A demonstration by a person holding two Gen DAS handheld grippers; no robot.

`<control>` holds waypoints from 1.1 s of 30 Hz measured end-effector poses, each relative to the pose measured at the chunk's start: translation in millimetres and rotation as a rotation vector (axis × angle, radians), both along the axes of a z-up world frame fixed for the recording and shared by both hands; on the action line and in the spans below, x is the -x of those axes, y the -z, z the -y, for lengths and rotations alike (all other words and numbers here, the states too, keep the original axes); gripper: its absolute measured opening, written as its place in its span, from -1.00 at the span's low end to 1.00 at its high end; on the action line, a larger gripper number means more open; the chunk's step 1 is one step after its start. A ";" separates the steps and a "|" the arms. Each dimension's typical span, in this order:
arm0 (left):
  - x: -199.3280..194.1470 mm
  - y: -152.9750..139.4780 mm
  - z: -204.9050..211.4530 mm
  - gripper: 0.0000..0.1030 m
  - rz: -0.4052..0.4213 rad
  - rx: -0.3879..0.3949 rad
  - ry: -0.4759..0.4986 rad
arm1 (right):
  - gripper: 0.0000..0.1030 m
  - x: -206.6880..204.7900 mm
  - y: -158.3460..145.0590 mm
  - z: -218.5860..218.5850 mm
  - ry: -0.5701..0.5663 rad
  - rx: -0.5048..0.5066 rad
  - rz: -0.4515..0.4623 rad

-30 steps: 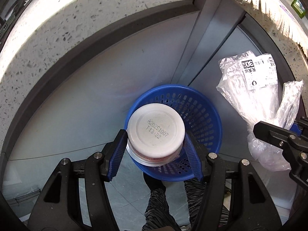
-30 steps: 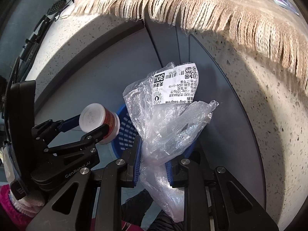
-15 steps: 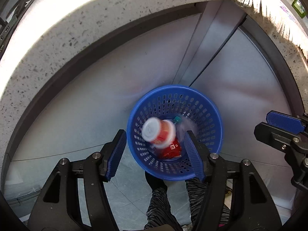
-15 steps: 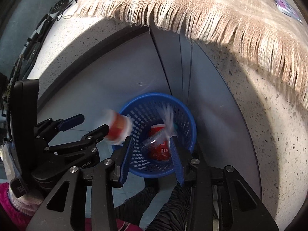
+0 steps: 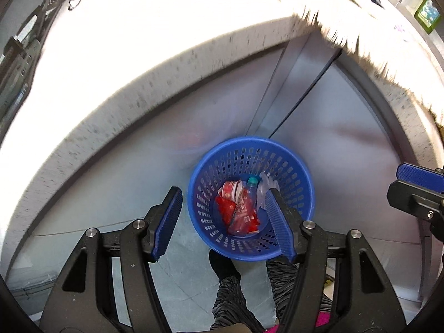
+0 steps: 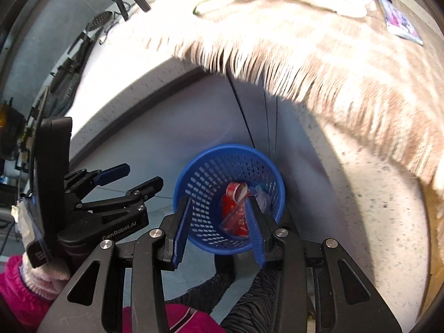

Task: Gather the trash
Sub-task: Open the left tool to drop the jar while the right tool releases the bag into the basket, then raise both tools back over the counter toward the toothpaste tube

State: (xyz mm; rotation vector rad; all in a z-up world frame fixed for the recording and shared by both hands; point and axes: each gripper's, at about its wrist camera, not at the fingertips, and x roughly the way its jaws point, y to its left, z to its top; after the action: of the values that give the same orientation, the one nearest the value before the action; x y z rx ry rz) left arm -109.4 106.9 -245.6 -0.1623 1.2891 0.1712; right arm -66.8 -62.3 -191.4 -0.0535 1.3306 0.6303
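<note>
A blue perforated basket (image 5: 236, 161) (image 6: 211, 177) stands on the floor against the grey cabinet. Inside lie a red cup with a white base (image 5: 231, 190) (image 6: 237, 191), a red wrapper (image 5: 242, 216), a bottle with a teal cap (image 5: 252, 181) and a crumpled clear plastic bag (image 5: 263, 191) (image 6: 262, 197). My left gripper (image 5: 223, 222) (image 6: 138, 176) hangs open above the basket with nothing between its blue pads. My right gripper (image 6: 217, 230) is beside it, also open and holding nothing; only one of its fingers (image 5: 416, 176) shows at the right edge of the left wrist view.
A speckled stone counter edge (image 5: 138, 97) curves overhead, with a fringed beige cloth (image 6: 319, 63) draped over it. On the cloth lie a white rag (image 6: 333, 0) and a purple packet (image 6: 399, 25). A person's striped trouser legs (image 5: 230, 302) and dark shoe are below the basket.
The left gripper let go of the red cup and the right let go of the plastic bag; both fell into the basket. Both grippers have risen, so the basket looks smaller.
</note>
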 end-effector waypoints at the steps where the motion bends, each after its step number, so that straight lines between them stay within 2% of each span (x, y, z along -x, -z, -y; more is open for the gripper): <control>1: 0.2 -5.8 0.2 0.25 0.007 -0.003 0.001 | -0.28 0.7 -3.1 1.4 0.002 -0.007 0.003; 14: -3.5 -70.6 14.3 0.25 0.128 -0.029 0.030 | -0.27 -0.8 -41.7 17.4 0.008 -0.090 0.060; 18: -9.4 -93.9 18.2 0.25 0.168 -0.033 0.044 | -0.13 -2.9 -58.9 26.5 0.015 -0.112 0.096; 22: -18.2 -111.7 24.2 0.25 0.203 -0.032 0.057 | -0.10 -8.5 -74.3 37.8 0.022 -0.130 0.126; 26: -32.0 -126.6 34.4 0.25 0.229 -0.025 0.069 | 0.10 -17.1 -86.7 51.0 0.042 -0.147 0.156; 33: -59.9 -143.7 47.2 0.25 0.272 -0.027 0.091 | 0.13 -42.3 -102.0 79.4 0.104 -0.157 0.192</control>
State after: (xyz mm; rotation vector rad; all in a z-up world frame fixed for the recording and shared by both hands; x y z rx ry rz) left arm -49.5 59.7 -102.0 -0.0999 1.0206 0.0847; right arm -24.5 -141.6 -89.4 0.0804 1.0882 0.6235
